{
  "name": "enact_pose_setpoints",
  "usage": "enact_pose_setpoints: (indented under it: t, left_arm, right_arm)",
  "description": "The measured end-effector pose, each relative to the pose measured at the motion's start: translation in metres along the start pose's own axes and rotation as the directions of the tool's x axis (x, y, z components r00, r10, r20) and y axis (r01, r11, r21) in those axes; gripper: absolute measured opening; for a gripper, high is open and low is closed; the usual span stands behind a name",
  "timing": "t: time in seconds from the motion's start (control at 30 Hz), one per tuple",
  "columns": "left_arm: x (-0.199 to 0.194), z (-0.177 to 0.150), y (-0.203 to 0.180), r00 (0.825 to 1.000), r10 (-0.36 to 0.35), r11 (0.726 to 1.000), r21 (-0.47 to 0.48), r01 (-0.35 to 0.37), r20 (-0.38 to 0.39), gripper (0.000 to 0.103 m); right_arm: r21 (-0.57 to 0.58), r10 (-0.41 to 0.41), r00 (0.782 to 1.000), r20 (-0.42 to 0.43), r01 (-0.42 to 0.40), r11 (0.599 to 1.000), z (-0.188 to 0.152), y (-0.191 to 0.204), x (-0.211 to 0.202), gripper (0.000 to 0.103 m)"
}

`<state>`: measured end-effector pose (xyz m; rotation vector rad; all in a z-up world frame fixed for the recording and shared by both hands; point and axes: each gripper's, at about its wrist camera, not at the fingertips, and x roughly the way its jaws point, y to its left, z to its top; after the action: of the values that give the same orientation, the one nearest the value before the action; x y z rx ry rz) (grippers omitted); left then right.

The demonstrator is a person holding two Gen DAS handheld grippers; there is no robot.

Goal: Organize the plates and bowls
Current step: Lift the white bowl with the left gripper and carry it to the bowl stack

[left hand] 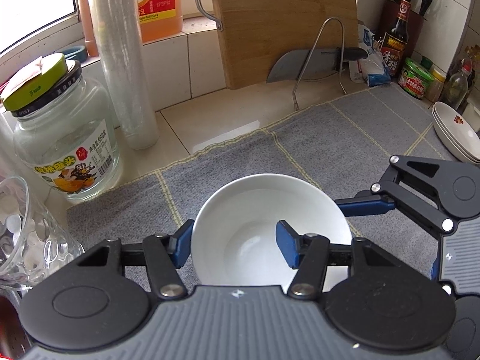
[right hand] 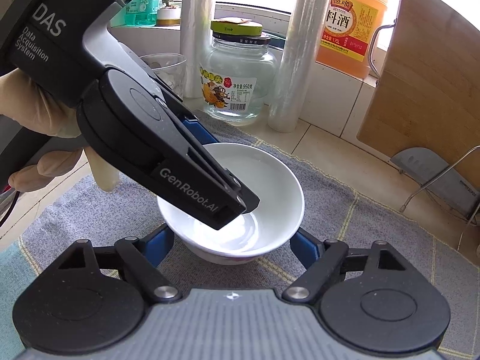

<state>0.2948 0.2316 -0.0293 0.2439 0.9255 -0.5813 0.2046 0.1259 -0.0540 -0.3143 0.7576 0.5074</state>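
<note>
A white bowl [left hand: 264,225] [right hand: 270,186] stands on a grey checked mat [left hand: 345,138] [right hand: 375,225]. My left gripper [left hand: 234,244] straddles the bowl's near-left rim, one blue finger outside [left hand: 181,246] and one inside [left hand: 286,246]; its jaws stand apart and I cannot tell if they press the wall. My right gripper [right hand: 231,247] is open, its blue fingers on either side of the bowl's near side, apart from it. It shows at the right of the left wrist view [left hand: 369,204]. Stacked white plates [left hand: 456,132] lie at the mat's right.
A glass jar [left hand: 66,150] [right hand: 237,75], a glass cup [left hand: 27,231], film rolls [left hand: 123,60] and an orange bottle [left hand: 156,0] stand at the left. A cutting board [left hand: 285,24], a cleaver on a wire rack [left hand: 318,63] and sauce bottles [left hand: 396,39] line the back wall.
</note>
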Motion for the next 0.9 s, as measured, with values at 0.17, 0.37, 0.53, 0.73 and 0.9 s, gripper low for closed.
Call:
enact_pose_setpoints:
  t: [0.17,0.37,0.53,0.73,0.9]
  left_arm:
    - [-0.010,0.002,-0.009,1.000,-0.011,1.000,0.008,0.011,0.011,0.057]
    - [-0.024,0.004,-0.030,0.999,-0.034,0.998,0.044,0.032,0.028,0.057]
    - [-0.033,0.007,-0.052,0.997,-0.060,0.995,0.078,0.057,0.039,0.057]
    - [-0.043,0.009,-0.086,0.994,-0.101,0.986,0.139,0.093,0.047,0.057]
    - [-0.050,0.012,-0.118,0.988,-0.147,0.972,0.191,0.134,0.051,0.057]
  right_arm:
    - [-0.008,-0.001,1.000,0.004,0.001,1.000,-0.001,-0.002,-0.015,0.087]
    - [-0.013,-0.006,1.000,0.014,0.006,1.000,-0.006,-0.009,-0.041,0.087]
    - [-0.007,-0.026,0.999,0.026,0.026,1.000,-0.015,-0.012,-0.066,0.087]
    - [0.013,-0.051,0.998,0.034,0.050,0.999,-0.034,-0.021,-0.097,0.088]
    - [0.050,-0.075,0.997,0.031,0.073,0.996,-0.053,-0.031,-0.123,0.088]
